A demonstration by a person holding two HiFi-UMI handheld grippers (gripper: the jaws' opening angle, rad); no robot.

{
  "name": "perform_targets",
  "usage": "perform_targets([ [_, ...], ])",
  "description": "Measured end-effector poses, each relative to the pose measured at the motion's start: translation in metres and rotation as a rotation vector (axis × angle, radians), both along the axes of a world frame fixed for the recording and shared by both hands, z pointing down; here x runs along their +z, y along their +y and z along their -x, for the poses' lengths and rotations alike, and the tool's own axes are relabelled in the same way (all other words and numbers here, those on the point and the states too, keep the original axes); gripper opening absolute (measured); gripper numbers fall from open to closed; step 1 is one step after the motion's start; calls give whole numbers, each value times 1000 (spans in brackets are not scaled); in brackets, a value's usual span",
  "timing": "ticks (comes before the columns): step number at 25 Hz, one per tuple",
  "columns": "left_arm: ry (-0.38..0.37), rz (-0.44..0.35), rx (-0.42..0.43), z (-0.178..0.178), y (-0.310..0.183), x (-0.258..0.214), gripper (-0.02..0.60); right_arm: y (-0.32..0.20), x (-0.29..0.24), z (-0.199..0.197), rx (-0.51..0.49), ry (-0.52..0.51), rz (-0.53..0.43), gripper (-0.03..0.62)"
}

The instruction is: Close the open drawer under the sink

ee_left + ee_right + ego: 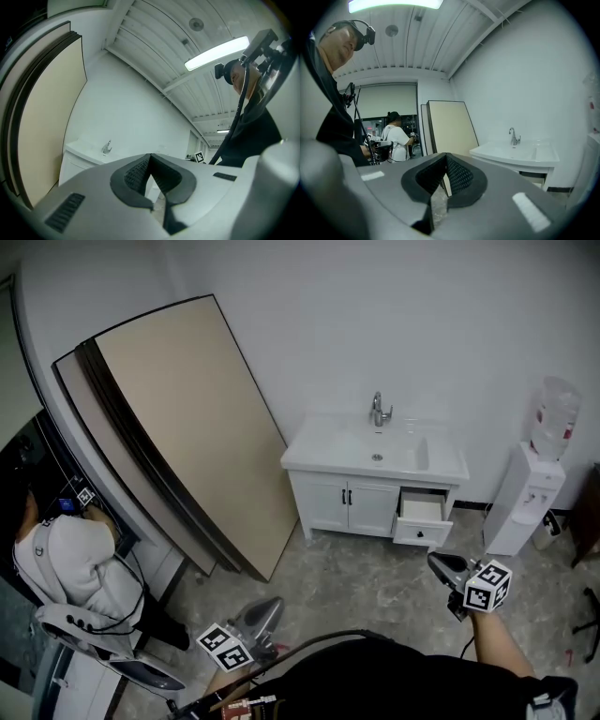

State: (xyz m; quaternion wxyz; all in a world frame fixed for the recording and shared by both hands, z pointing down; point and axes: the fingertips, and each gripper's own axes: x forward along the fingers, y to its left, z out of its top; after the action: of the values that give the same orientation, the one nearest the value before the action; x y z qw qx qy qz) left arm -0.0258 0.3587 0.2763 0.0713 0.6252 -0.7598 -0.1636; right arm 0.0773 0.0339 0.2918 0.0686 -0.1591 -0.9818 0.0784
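Note:
The white sink cabinet (pixel 349 504) stands against the far wall, with a chrome tap (pixel 378 410) on top. Its right-hand drawer (pixel 421 513) is pulled out, above a shut one with a dark knob. My left gripper (pixel 273 606) is low in the head view, shut and empty, well short of the cabinet. My right gripper (pixel 438 562) is also shut with nothing in it, on the floor side of the open drawer and not touching it. In the left gripper view the jaws (pixel 150 155) meet, with the sink (pixel 86 154) beyond them. In the right gripper view the jaws (pixel 446 155) meet, with the sink (pixel 520 153) at the right.
Large beige boards (pixel 183 418) lean on the wall left of the cabinet. A water dispenser (pixel 527 495) stands to its right. A person in a white shirt (pixel 75 563) sits at the far left by a chair (pixel 103 652). Grey stone floor (pixel 366 577) lies in front.

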Motion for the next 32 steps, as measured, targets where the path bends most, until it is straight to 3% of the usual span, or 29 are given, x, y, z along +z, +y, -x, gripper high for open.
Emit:
perform_targets([
  [8,11,18,34,47,-54,9,-3,-47,18,40,24,27,21,2],
  [14,13,-14,100,123,-66,16,-3,-54,22,95,110,33,19,2],
  [25,13,-21,208,289,-44,0,-3,-11,-7,233,194,35,-20,2],
  [32,39,-20,232,351,-46,11,-3,-3,5,285,209,77,-28,2],
])
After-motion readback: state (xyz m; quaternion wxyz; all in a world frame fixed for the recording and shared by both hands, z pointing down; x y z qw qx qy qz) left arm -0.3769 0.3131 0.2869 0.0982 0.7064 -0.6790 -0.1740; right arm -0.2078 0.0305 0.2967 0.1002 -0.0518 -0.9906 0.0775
